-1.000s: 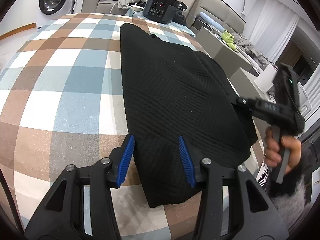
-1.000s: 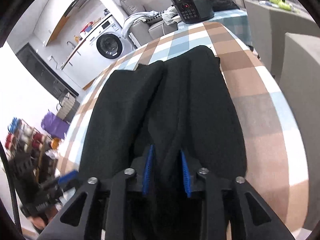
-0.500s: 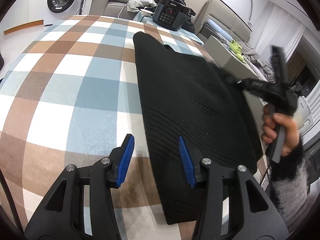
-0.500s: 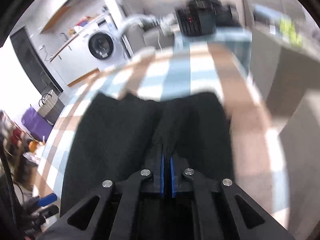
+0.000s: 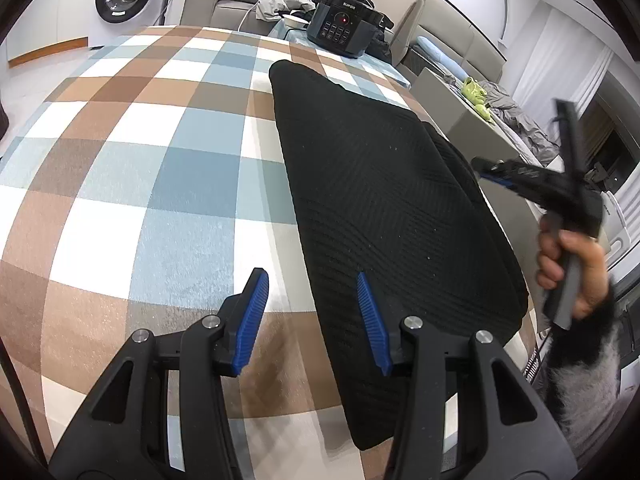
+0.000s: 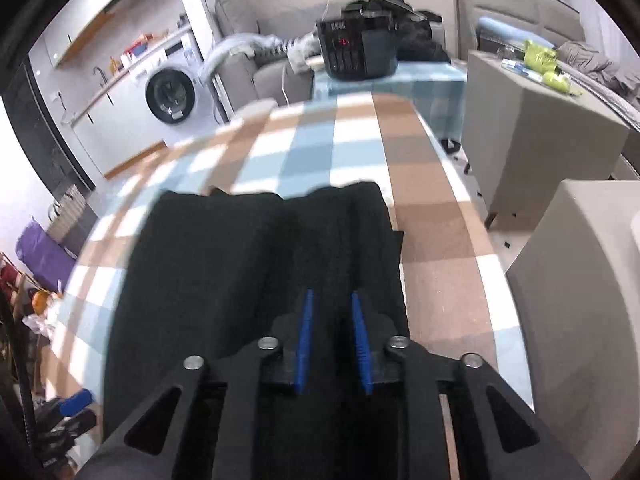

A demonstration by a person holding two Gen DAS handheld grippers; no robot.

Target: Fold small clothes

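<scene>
Left wrist alone shows hand (image 5: pixel 572 268).

The black ribbed knit garment (image 5: pixel 384 200) runs behind the left gripper's (image 5: pixel 312 320) black frame at the lower centre of the left wrist view, its near hem partly covered. At the right edge, the right gripper (image 5: pixel 496 172) is motion-blurred, so how its jaws stand cannot be read there; the hand (image 5: pixel 568 268) on its grey handle is cut off by the frame. In the right wrist view, the near end of the garment (image 6: pixel 240 264) lies under the gripper (image 6: pixel 332 340) body, and whether its 2 blue pads, just opening, touch the cloth cannot be told. The black cooker (image 6: pixel 356 52) at upper centre is blurred, its buttons illegible.
</scene>
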